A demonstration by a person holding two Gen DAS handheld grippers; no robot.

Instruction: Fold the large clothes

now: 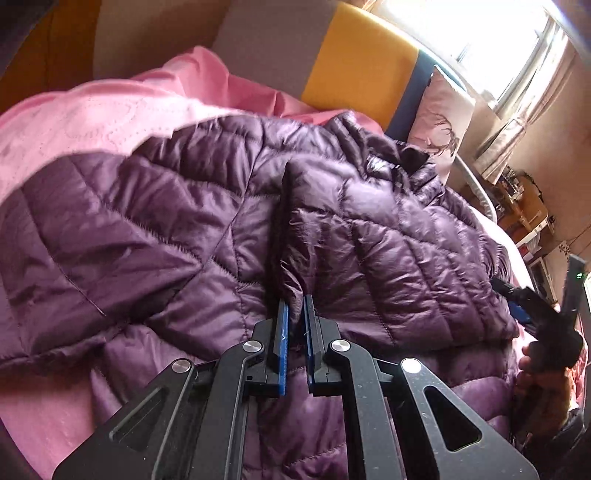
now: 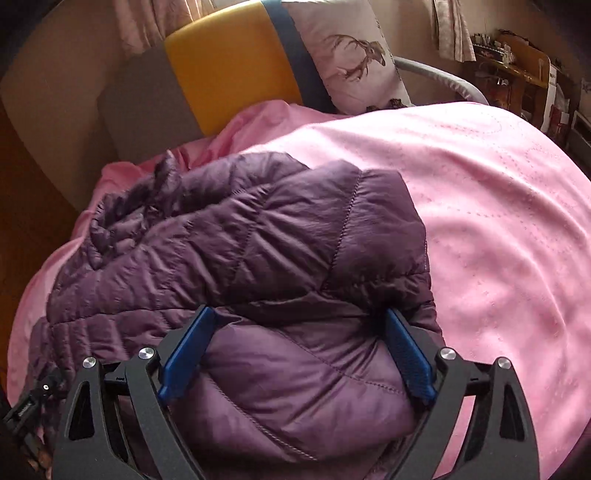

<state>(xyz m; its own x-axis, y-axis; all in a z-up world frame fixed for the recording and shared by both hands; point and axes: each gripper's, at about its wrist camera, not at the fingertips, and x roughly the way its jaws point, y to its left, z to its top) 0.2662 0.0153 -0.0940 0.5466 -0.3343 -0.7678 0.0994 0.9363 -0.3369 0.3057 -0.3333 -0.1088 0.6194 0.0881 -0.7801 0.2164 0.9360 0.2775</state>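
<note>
A purple quilted puffer jacket (image 1: pixel 192 221) lies spread on a pink bedspread (image 1: pixel 92 114). My left gripper (image 1: pixel 295 306) is shut on the edge of a folded-over panel of the jacket, which stands up between its blue pads. In the right wrist view the jacket (image 2: pixel 240 251) lies bunched on the bedspread (image 2: pixel 480 206). My right gripper (image 2: pixel 295 317) is open, its blue pads wide apart on either side of a puffy part of the jacket. The right gripper also shows at the right edge of the left wrist view (image 1: pixel 517 295).
A grey, yellow and blue headboard (image 2: pixel 229 70) stands at the back. A deer-print pillow (image 2: pixel 351 55) leans against it. A bright window (image 1: pixel 480 33) and cluttered wooden shelves (image 1: pixel 517 199) are to the right. My hand (image 1: pixel 535 373) holds the right gripper.
</note>
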